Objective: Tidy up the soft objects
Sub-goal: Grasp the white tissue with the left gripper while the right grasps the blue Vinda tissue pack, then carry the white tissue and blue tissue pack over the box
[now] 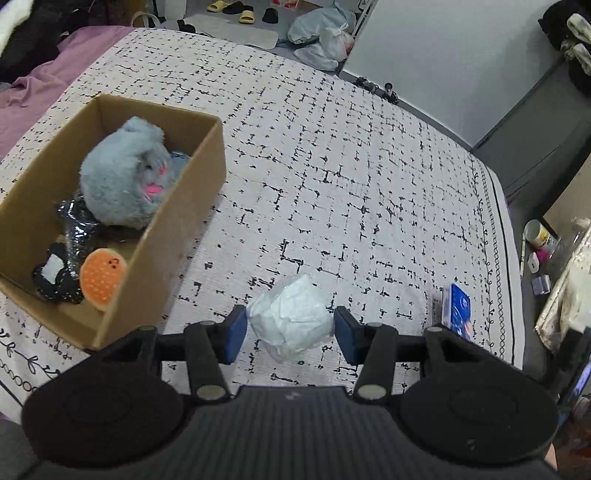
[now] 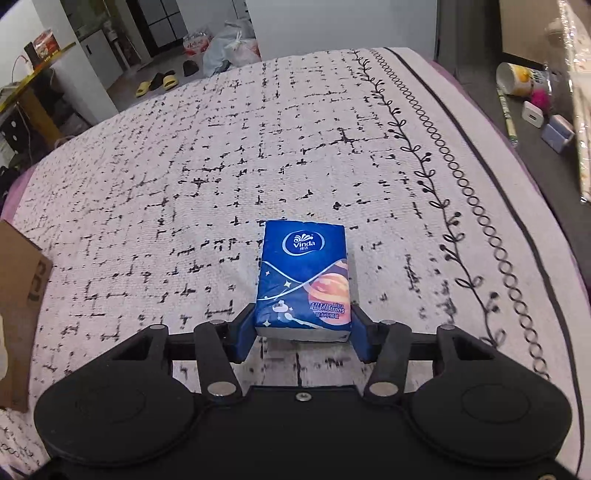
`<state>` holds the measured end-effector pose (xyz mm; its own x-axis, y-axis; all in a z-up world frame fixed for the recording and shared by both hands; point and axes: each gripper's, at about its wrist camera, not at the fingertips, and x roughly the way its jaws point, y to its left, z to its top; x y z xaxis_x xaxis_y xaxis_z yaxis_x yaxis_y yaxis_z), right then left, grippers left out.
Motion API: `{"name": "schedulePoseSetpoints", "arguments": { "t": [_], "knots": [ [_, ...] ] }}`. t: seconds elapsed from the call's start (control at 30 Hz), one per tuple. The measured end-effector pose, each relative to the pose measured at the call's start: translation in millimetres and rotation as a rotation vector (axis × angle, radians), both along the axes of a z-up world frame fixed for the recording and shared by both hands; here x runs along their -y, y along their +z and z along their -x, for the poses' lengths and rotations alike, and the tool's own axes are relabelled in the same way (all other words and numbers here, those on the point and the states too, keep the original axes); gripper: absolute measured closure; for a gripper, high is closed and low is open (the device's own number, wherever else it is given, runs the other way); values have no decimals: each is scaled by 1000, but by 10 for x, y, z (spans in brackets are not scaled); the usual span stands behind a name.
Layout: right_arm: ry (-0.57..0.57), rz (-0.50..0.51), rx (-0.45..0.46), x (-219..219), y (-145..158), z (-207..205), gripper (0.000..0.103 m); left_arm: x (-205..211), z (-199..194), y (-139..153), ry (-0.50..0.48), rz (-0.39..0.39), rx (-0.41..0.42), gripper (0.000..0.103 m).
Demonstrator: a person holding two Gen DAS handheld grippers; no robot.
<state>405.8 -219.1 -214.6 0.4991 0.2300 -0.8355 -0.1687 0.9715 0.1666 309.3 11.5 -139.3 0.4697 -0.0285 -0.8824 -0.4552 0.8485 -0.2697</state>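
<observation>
A cardboard box (image 1: pixel 192 206) stands on the bed at the left. It holds a grey plush toy (image 1: pixel 122 173), an orange round soft toy (image 1: pixel 101 280) and a black item. My left gripper (image 1: pixel 290 328) is shut on a white crumpled soft packet (image 1: pixel 291 317), with both blue pads against its sides. My right gripper (image 2: pixel 303 330) is shut on the near end of a blue Vinda tissue pack (image 2: pixel 304 273), which rests on the bedspread. The tissue pack also shows in the left wrist view (image 1: pixel 456 310).
The bed is covered by a white bedspread with black marks (image 1: pixel 332 166). A purple sheet (image 1: pixel 48 77) lies at the far left. Shoes and plastic bags (image 1: pixel 325 33) are on the floor beyond. A bedside surface with a cup and small items (image 2: pixel 532 96) lies to the right.
</observation>
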Motion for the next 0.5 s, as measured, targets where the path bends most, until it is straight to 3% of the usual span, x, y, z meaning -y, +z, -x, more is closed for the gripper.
{"name": "schedulePoseSetpoints", "arguments": {
  "t": [0.5],
  "knots": [
    [23, 0, 83, -134, 532, 432, 52, -173, 302, 337, -10, 14, 99, 53]
  ]
}}
